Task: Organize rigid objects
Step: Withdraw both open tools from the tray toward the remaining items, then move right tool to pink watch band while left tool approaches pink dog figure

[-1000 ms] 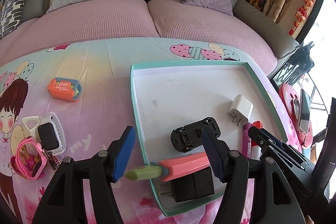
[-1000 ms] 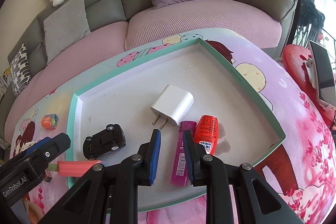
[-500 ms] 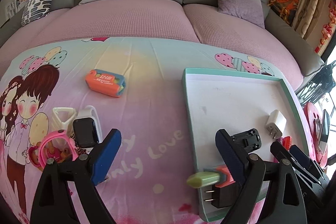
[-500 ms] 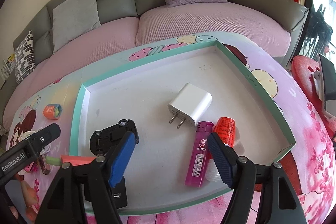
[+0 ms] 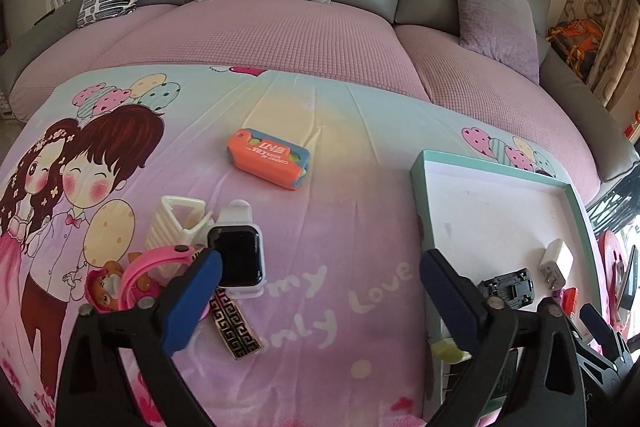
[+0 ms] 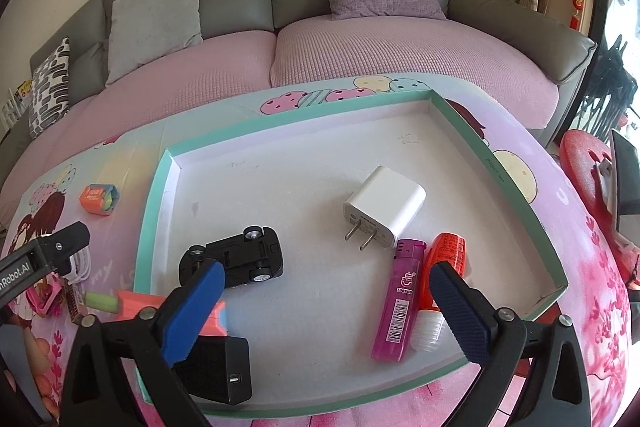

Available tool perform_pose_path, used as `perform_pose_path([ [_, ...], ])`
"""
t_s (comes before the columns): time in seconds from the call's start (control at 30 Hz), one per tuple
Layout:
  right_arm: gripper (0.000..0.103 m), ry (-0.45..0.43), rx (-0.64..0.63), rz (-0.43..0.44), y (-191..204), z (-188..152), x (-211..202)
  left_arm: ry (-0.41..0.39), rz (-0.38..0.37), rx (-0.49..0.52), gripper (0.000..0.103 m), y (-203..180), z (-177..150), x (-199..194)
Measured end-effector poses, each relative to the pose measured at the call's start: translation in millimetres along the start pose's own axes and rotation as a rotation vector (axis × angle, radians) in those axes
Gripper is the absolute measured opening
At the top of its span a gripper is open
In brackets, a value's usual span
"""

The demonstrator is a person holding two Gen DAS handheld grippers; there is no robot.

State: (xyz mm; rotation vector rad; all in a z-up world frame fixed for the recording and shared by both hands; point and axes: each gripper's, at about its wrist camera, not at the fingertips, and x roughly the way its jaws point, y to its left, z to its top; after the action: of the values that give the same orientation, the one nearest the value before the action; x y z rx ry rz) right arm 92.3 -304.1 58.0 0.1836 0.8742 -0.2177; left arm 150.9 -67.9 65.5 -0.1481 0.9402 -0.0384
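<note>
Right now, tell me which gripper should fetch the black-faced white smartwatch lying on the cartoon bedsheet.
Left. The left gripper hangs open with the black-faced white smartwatch beside its left finger. The right gripper is open over the teal-rimmed white tray, away from the watch.

Desk under a pink and pale-blue cartoon-print cloth, in front of a sofa. Lying directly on the cloth: an orange and blue case near the middle; a cluster at the left comprising a white ribbed holder, a white smartwatch, a pink child's watch and a black and gold patterned strip; and a teal-rimmed shallow tray at the right.
</note>
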Motion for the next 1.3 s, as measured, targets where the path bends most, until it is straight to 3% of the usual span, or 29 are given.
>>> perform_pose_path([
  [0.3, 0.103, -0.047, -0.019, 0.024, 20.1, 2.3, -9.7, -0.061, 0.055, -0.062, 0.103, 37.3, 3.6, -18.9],
  [0.5, 0.103, -0.109, -0.032, 0.142, 52.2, 3.3, -23.1, -0.109, 0.099, -0.101, 0.103, 67.4, 6.0, -35.5],
  [0.8, 0.103, -0.118, -0.136, 0.254, 115.8, -8.9, -24.8, -0.076, 0.092, -0.129, 0.103, 105.1, -1.6, -42.6],
  [1.1, 0.103, -0.106, -0.216, 0.346, 168.4, -23.2, -24.7, -0.054, 0.136, -0.205, 0.103, 155.5, -10.1, -54.9],
  [1.3, 0.103, -0.087, -0.270, 0.401, 200.9, -33.5, -21.8, -0.035, 0.119, -0.261, 0.103, 178.5, -15.6, -52.3],
])
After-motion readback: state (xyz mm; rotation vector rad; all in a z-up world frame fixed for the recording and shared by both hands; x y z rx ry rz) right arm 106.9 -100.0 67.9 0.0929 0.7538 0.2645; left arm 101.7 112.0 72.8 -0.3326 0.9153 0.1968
